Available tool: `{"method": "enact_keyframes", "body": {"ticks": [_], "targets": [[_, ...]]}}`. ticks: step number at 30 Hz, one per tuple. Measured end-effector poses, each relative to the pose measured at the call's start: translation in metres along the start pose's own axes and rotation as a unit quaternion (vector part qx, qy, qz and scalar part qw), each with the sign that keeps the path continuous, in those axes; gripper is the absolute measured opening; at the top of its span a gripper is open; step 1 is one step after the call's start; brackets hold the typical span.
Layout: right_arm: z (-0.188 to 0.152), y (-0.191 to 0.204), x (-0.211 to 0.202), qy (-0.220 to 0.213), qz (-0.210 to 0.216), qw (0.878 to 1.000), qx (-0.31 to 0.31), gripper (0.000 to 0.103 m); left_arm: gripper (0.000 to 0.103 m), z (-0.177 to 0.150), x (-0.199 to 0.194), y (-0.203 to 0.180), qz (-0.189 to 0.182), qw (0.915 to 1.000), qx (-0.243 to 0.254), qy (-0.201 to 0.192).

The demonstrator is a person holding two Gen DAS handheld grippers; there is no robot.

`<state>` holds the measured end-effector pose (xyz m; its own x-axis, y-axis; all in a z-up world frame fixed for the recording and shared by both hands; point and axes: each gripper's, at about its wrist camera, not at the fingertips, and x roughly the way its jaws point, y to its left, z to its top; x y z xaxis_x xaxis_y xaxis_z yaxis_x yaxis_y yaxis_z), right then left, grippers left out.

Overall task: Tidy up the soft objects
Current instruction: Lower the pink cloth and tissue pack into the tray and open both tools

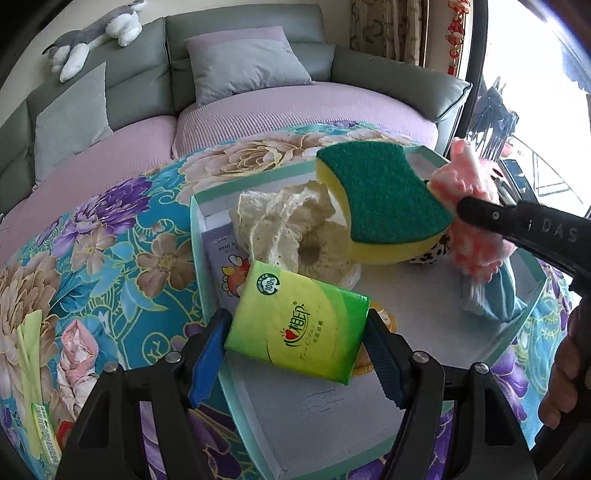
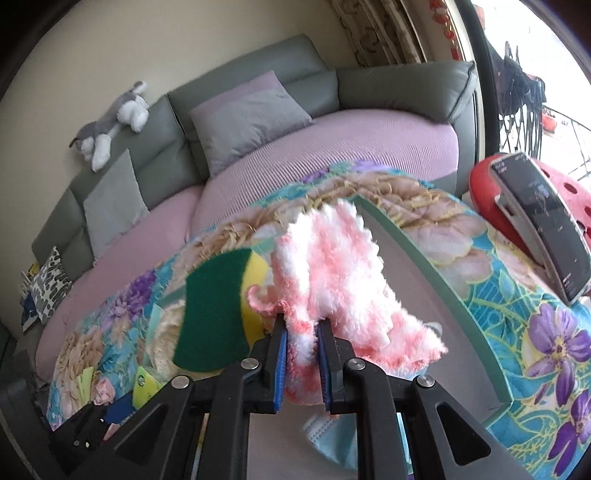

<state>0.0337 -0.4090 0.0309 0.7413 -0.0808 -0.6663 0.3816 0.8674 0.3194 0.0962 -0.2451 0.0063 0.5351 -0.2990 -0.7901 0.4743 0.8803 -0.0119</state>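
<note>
My left gripper is shut on a green tissue pack, held just above the near part of a shallow box with a mint rim. Inside the box lie a green-and-yellow sponge, a cream crochet piece, a small purple packet and a blue face mask. My right gripper is shut on a fluffy pink-and-white cloth, which hangs over the right side of the box. The same pink cloth shows at the right of the left wrist view, beside the sponge.
The box rests on a floral cloth over the table. A pale green wrapper lies at its left edge. Behind it runs a grey-green sofa with cushions and a plush dog. A phone leans on a red stool.
</note>
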Motion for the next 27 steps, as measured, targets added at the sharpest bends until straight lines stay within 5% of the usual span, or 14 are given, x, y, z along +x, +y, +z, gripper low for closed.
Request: {"method": "enact_keyframes", "body": {"ticks": [18,23,27], "targets": [[-0.001,0.004,0.004,0.025,-0.024,0.999,-0.012,0.021,0.073,0.0,0.009,0.007,-0.017,0.9997,-0.011,0.01],[0.001,0.011,0.0,0.028,-0.035,0.999,-0.025,0.031,0.075,0.001,0.003,0.009,-0.023,0.9995,-0.018,0.009],[0.003,0.014,-0.005,0.022,-0.034,0.999,-0.029,0.055,0.076,0.003,-0.007,0.009,-0.021,0.9997,-0.015,0.0]]}}
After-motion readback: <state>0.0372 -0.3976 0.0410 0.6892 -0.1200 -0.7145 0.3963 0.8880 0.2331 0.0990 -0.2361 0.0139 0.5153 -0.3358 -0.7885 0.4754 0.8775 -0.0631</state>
